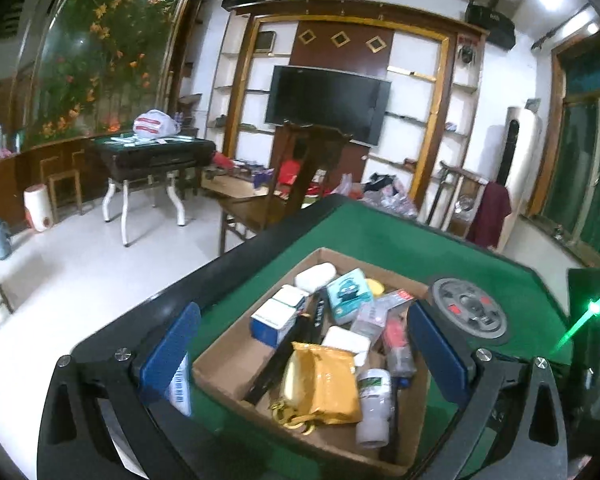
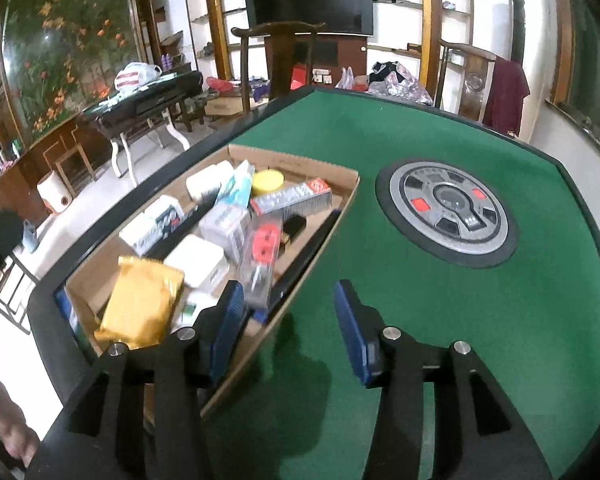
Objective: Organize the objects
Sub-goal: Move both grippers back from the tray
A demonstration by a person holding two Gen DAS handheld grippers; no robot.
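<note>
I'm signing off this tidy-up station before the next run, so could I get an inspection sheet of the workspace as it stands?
Surface: green felt table with a round control panel set in its middle.
Job's things: cardboard box on the felt, holding a yellow pouch, a white bottle, small cartons and a yellow round tin.
Clutter: nothing seen loose on the felt.
Grippers: left hand-held gripper open wide over the box, holding nothing; right hand-held gripper open at the box's near wall, nothing between its fingers.
Cables: nothing seen.
Surroundings: wooden chair, television, a second table with a bag on it.
</note>
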